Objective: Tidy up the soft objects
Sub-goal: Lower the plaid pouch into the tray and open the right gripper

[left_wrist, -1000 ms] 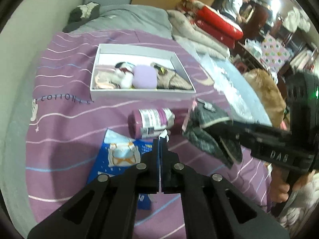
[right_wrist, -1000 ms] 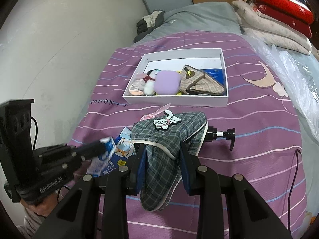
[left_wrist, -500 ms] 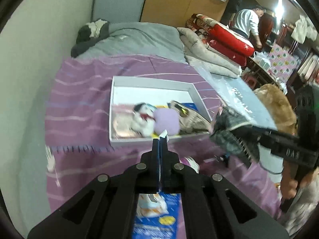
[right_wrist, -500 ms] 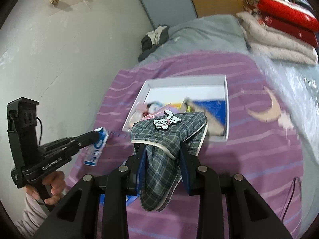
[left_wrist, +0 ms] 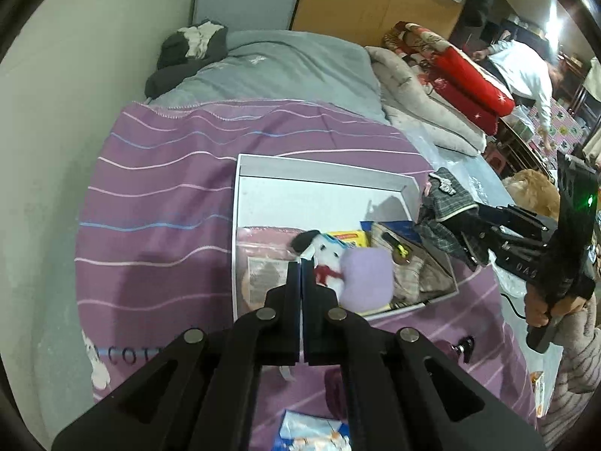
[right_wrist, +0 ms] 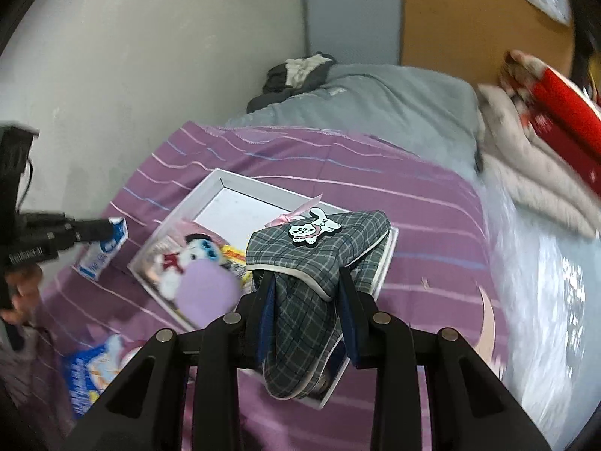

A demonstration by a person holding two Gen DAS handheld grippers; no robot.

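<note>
A white open box (left_wrist: 323,173) lies on the purple striped bedspread (left_wrist: 161,195). Inside it are a white plush toy (left_wrist: 328,263), a lilac pouch (left_wrist: 366,278), a brown patterned pouch (left_wrist: 417,274) and a pink packet (left_wrist: 263,263). My left gripper (left_wrist: 302,263) is shut on a thin blue-and-white packet (right_wrist: 103,248) above the box's near left part. My right gripper (right_wrist: 306,289) is shut on a grey plaid slipper (right_wrist: 319,248) with a white cat badge. It hangs over the box's (right_wrist: 225,178) right side, where the left wrist view shows the slipper (left_wrist: 447,203).
A second blue packet (right_wrist: 88,372) and a pump bottle's nozzle (left_wrist: 464,345) lie on the bedspread near me. A grey duvet (left_wrist: 293,64) and folded red and beige blankets (left_wrist: 450,75) sit behind. The wall runs along the left; a person in white stands far right.
Both grippers have moved forward from the near bedspread to over the box, each still gripping its item. The right gripper has rolled, so the box now looks slanted.
</note>
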